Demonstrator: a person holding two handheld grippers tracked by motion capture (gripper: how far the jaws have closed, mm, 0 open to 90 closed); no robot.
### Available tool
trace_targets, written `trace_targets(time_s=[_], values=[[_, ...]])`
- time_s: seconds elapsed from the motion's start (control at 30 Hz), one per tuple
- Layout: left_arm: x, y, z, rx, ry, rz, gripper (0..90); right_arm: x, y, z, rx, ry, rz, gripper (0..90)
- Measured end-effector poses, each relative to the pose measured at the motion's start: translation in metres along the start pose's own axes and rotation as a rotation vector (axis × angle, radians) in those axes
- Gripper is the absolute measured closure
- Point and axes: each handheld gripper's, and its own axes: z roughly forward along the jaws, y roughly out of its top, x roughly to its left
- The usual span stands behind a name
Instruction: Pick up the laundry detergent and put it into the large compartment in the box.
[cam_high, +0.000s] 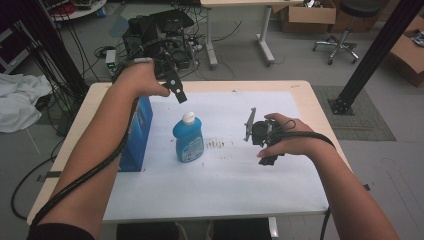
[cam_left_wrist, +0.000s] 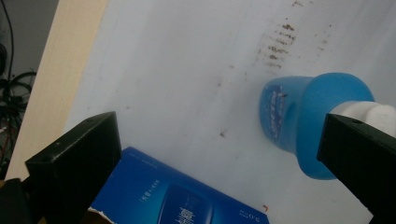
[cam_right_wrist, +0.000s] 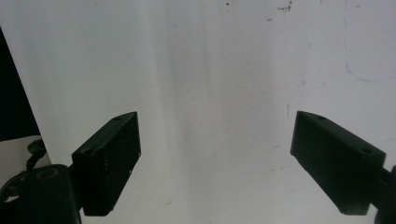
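Observation:
A blue dish-soap bottle (cam_high: 188, 138) with a white cap stands upright on the white sheet (cam_high: 225, 185), left of middle. In the left gripper view the bottle (cam_left_wrist: 299, 116) lies just inside the right jaw. A blue carton (cam_high: 137, 131) stands to the bottle's left, and its top (cam_left_wrist: 187, 198) shows between the jaws. My left gripper (cam_high: 178, 95) hangs above and behind the bottle, open (cam_left_wrist: 217, 158) and empty. My right gripper (cam_high: 266, 145) hovers right of the bottle, open (cam_right_wrist: 215, 163) over bare sheet, with nothing between its jaws.
Brown smudges (cam_high: 216, 144) mark the sheet beside the bottle. The wooden table edge (cam_high: 320, 115) frames the sheet. Behind the table lie cables and equipment (cam_high: 160, 35); a black post (cam_high: 372, 55) rises at the right and a white cloth (cam_high: 20, 100) lies at the left.

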Motion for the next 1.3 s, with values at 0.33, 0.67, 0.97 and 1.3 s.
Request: trace_targets(time_s=[0.33,0.67,0.97,1.3], values=[[-0.018,-0.010,-0.014,0.004,-0.004,-0.005,0.1,0.001,0.000,-0.002,-0.005,-0.008,-0.015,16.0],[-0.038,-0.012,-0.022,0.001,-0.014,0.013,0.1,0.002,0.003,-0.003,-0.009,-0.015,-0.025,16.0],[-0.052,-0.016,-0.012,0.007,-0.042,0.016,0.1,0.004,0.004,-0.002,-0.009,-0.019,-0.031,16.0],[-0.062,-0.019,-0.014,0.004,-0.057,0.025,0.1,0.005,0.000,-0.006,-0.011,-0.030,-0.023,16.0]])
